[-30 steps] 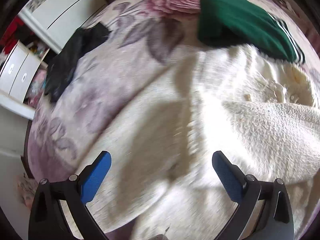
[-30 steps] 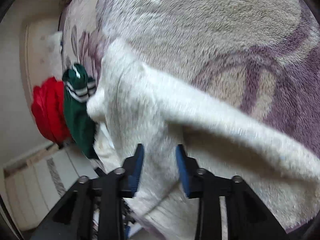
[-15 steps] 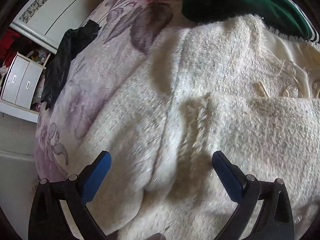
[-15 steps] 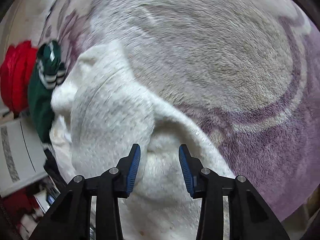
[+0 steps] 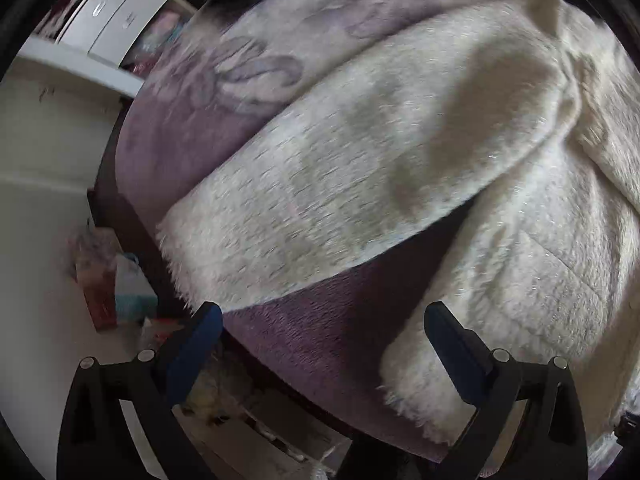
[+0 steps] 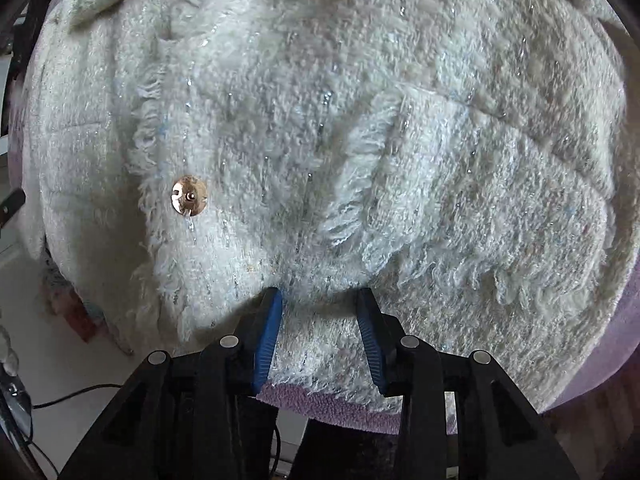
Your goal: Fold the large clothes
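Jaws of the right gripper [image 6: 318, 334] have just been opening and now stand apart over the hem of the cream jacket [image 6: 340, 140], fabric between them but not pinched. The left gripper [image 5: 320, 344] gapes wide over bare blanket [image 5: 320, 320], holding nothing. With the jacket lying on the bed at its near edge, one sleeve [image 5: 320, 184] splayed outward, a careless tug could slide it off, and the shaggy pile could snag the pads.

- My right tool [image 6: 319, 322] has just opened off the sleeve and now hangs over the cream coat [image 6: 360, 140].
- My left tool [image 5: 324, 344] slid to the bed's edge [image 5: 132, 216].
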{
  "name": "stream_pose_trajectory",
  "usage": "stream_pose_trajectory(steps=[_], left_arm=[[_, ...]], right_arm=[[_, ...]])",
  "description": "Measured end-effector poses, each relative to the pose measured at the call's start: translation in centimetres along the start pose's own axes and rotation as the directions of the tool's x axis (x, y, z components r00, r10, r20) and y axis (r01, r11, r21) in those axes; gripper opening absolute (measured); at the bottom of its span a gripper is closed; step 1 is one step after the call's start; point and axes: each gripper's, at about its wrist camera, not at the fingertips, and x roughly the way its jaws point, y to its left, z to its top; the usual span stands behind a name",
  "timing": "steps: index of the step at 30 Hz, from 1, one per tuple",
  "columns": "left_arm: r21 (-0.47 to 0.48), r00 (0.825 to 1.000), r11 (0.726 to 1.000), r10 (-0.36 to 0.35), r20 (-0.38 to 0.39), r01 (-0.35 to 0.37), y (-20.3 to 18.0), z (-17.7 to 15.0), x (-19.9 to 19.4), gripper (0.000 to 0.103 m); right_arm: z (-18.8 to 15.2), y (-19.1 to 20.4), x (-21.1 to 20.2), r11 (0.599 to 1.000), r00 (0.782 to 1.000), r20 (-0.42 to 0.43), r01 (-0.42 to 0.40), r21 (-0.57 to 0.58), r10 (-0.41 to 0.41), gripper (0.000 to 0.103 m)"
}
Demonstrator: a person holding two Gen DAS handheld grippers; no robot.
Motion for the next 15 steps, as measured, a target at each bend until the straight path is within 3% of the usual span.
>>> stream_pose_trajectory(steps=[2, 3, 4, 6, 7, 9, 11, 12, 13, 14, 15], left_arm=[[-0.186, 0.993, 0.978, -0.108, -0.047, 0.098, 4.4, -0.2, 1.8, 0.103], [-0.276, 0.980, 0.948, -0.184, -0.071, 0.158, 6.2, -0.4, 3.1, 0.103], [-0.386, 0.955, 0.894, -0.284, -0.091, 0.229, 8.0, -0.7, 4.7, 0.103], [-0.602, 0.875, 0.717, -0.480, -0.061, 0.351, 10.9, -1.6, 8.2, 0.103], [-0.688, 0.823, 0.601, -0.568, -0.007, 0.408, 12.0, -2.1, 10.1, 0.102], [-0.752, 0.779, 0.474, -0.622, 0.083, 0.459, 12.8, -2.2, 12.3, 0.095], [-0.783, 0.781, 0.414, -0.608, 0.142, 0.465, 13.3, -1.9, 13.8, 0.078], [-0.799, 0.794, 0.389, -0.584, 0.171, 0.458, 13.7, -1.6, 14.2, 0.073], [-0.810, 0.801, 0.362, -0.562, 0.205, 0.462, 14.1, -1.4, 14.2, 0.057], [-0.815, 0.803, 0.337, -0.547, 0.239, 0.472, 14.7, -1.1, 14.0, 0.027], [-0.807, 0.794, 0.311, -0.535, 0.289, 0.503, 15.2, -0.8, 13.4, 0.011]], right_arm=[[0.3, -0.4, -1.2, 0.998, 1.000, 0.011, -0.029, 0.055, 0.029, 0.043], [0.6, -0.6, -1.9, 0.996, 0.999, 0.021, -0.043, 0.083, 0.041, 0.046], [0.9, -0.7, -2.5, 0.994, 0.998, 0.032, -0.051, 0.101, 0.048, 0.048], [1.8, -0.5, -3.7, 0.990, 0.996, 0.068, -0.064, 0.124, 0.055, 0.050], [2.4, -0.2, -4.2, 0.989, 0.994, 0.088, -0.075, 0.127, 0.064, 0.050], [3.7, 0.0, -4.9, 0.981, 0.986, 0.136, -0.119, 0.152, 0.098, 0.050], [4.5, -0.3, -5.2, 0.967, 0.979, 0.181, -0.137, 0.215, 0.098, 0.050], [4.8, -0.6, -5.0, 0.957, 0.974, 0.201, -0.151, 0.246, 0.102, 0.050], [5.1, -0.7, -5.0, 0.951, 0.972, 0.212, -0.156, 0.268, 0.100, 0.050], [5.4, -0.7, -4.8, 0.944, 0.971, 0.221, -0.159, 0.289, 0.096, 0.050], [5.6, -0.6, -4.6, 0.937, 0.969, 0.228, -0.160, 0.309, 0.091, 0.050]])
